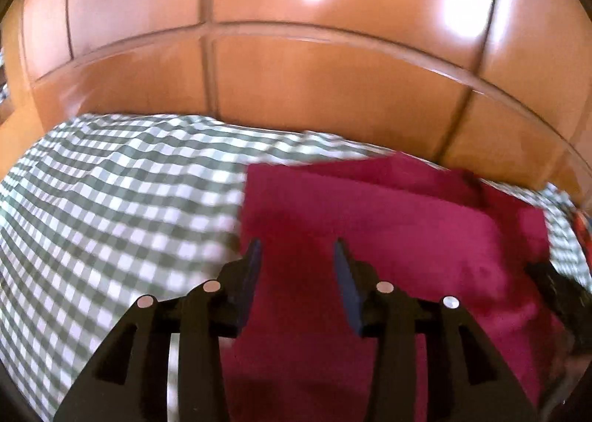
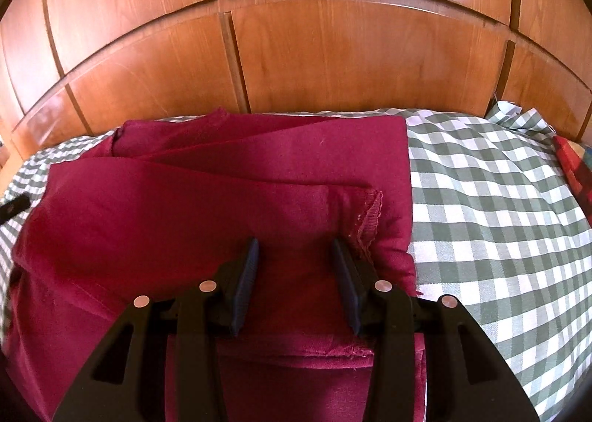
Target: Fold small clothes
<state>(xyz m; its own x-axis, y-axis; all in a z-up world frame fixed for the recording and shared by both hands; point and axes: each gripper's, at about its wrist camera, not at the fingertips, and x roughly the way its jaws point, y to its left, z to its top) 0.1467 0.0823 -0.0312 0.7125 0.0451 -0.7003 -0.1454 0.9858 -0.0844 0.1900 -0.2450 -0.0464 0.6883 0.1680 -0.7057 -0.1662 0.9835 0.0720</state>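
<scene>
A dark red garment lies partly folded on a green and white checked cloth. In the left wrist view my left gripper is open above the garment's left part, holding nothing. In the right wrist view the garment shows several folded layers, with a hemmed corner near the right fingertip. My right gripper is open just over the garment's near right part, with cloth lying between and under the jaws. The right gripper also shows at the right edge of the left wrist view.
A wooden panelled wall rises right behind the checked cloth. A red and multicoloured item lies at the far right edge. The left wrist view is blurred.
</scene>
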